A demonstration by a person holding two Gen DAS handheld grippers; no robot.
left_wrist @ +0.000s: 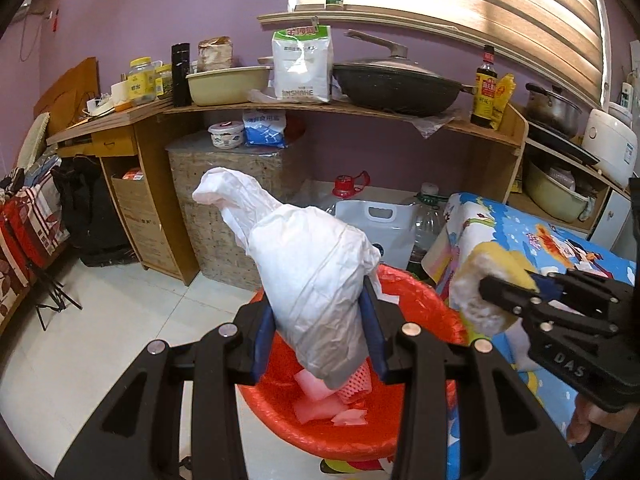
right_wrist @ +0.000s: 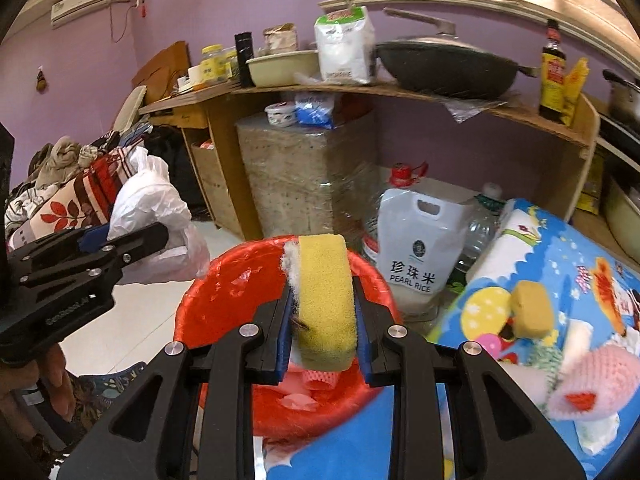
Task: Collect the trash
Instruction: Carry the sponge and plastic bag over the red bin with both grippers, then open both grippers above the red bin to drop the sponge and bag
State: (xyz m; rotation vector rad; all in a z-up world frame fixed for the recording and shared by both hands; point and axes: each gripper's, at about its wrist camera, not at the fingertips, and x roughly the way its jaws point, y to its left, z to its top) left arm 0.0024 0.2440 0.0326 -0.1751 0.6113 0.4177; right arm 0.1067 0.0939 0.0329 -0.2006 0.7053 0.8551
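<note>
While both loads hang over the red-lined bin [left_wrist: 280, 412], the left gripper [left_wrist: 320, 344] clamps a white plastic bag [left_wrist: 316, 276]; the right gripper [right_wrist: 320, 336] pinches a yellow sponge [right_wrist: 326, 300]; release each squarely above the opening.

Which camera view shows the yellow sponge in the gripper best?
The right wrist view: the yellow sponge sits centred and close between the right gripper fingers. The left wrist view shows it only at the right edge, partly hidden by that gripper.

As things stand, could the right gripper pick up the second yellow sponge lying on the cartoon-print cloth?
Probably not yet: the right gripper is shut on a yellow sponge above the red bin. The second sponge itself lies uncovered.
</note>
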